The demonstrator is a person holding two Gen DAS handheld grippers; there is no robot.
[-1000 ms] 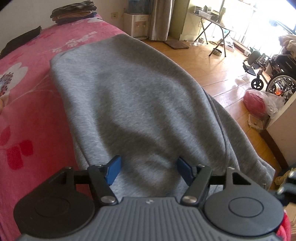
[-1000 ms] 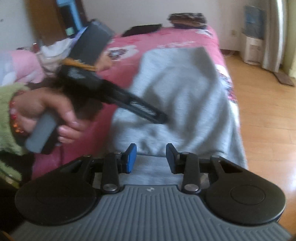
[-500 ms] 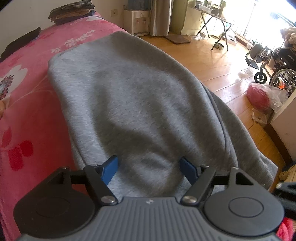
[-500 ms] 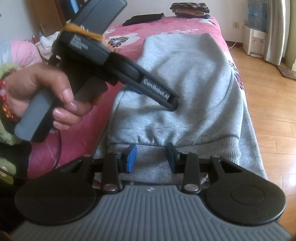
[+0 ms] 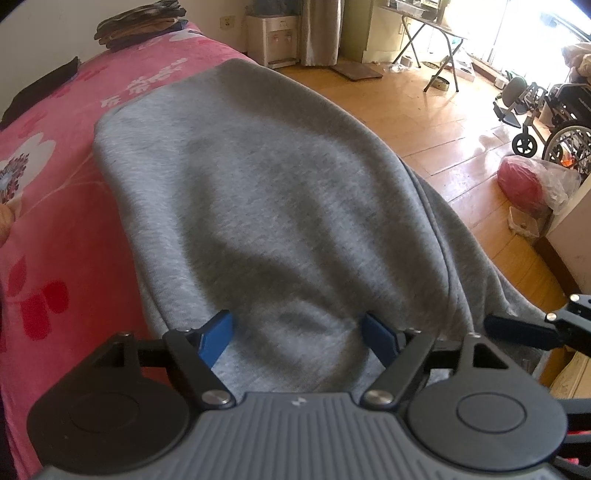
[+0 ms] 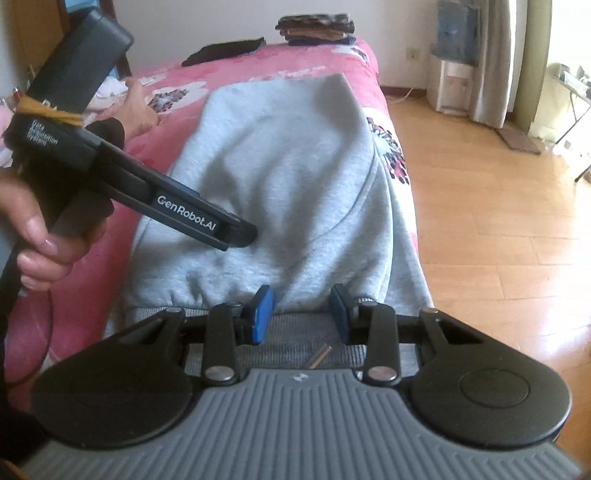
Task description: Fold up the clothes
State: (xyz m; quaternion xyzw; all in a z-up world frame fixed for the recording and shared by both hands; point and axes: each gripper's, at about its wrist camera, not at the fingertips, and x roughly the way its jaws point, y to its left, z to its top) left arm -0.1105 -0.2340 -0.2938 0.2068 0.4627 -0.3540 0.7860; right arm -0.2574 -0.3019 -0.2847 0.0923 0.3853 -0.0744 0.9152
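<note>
A grey sweatshirt (image 5: pixel 280 192) lies lengthwise on the pink flowered bed (image 5: pixel 55 155), its right side hanging over the bed's edge. My left gripper (image 5: pixel 297 328) hovers over the near part of the cloth. Its jaws are opening, and the fabric lies under them unpinched. In the right wrist view a hand holds that left gripper (image 6: pixel 240 234) above the sweatshirt (image 6: pixel 295 155). My right gripper (image 6: pixel 301 310) stands partly open just over the ribbed hem (image 6: pixel 295 336), with nothing pressed between its blue pads (image 6: pixel 262 310). A small brown stick (image 6: pixel 319 356) lies on the hem.
A stack of folded dark clothes (image 6: pixel 316 24) and a black garment (image 6: pixel 225 50) lie at the far end of the bed, and a bare foot (image 6: pixel 138 107) rests at its left. Wooden floor (image 6: pixel 498 221) runs along the right, with a wheelchair (image 5: pixel 557 122) and a red bag (image 5: pixel 521 184).
The left jaws have spread wider over the cloth. The right gripper has come nearer to the sweatshirt's hem and tipped downward; its gap is unchanged.
</note>
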